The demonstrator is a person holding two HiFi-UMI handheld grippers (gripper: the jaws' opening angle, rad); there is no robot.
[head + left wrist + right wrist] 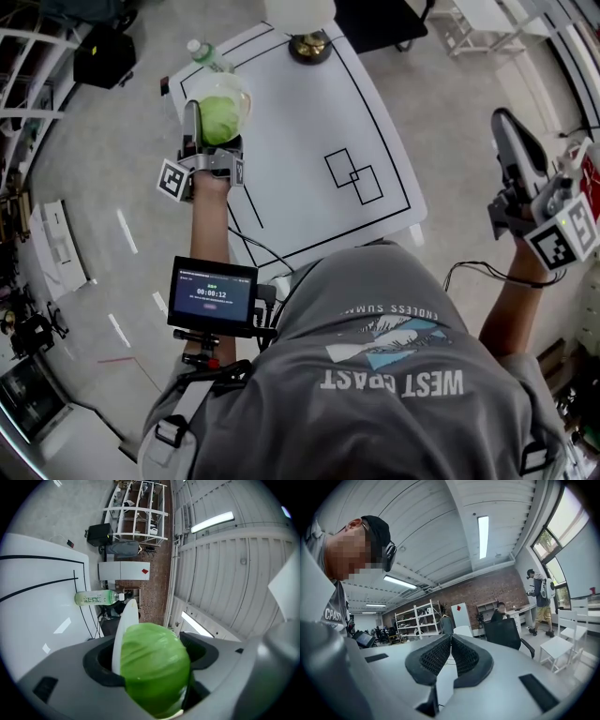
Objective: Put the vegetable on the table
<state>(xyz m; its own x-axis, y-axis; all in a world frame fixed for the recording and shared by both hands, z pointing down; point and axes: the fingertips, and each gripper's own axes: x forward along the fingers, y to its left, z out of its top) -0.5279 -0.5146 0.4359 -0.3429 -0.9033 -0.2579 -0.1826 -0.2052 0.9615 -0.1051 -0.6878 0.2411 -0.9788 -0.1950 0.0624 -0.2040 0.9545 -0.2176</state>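
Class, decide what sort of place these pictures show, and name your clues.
Probably an indoor lab or workshop: brick wall, white shelving racks, and a white table marked with black lines.

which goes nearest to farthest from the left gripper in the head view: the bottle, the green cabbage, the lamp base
1. green cabbage: held in the left gripper, over the table's far left part.
2. bottle: lying just beyond the cabbage, at the table's far left corner.
3. lamp base: at the far edge, off to the right of the gripper.
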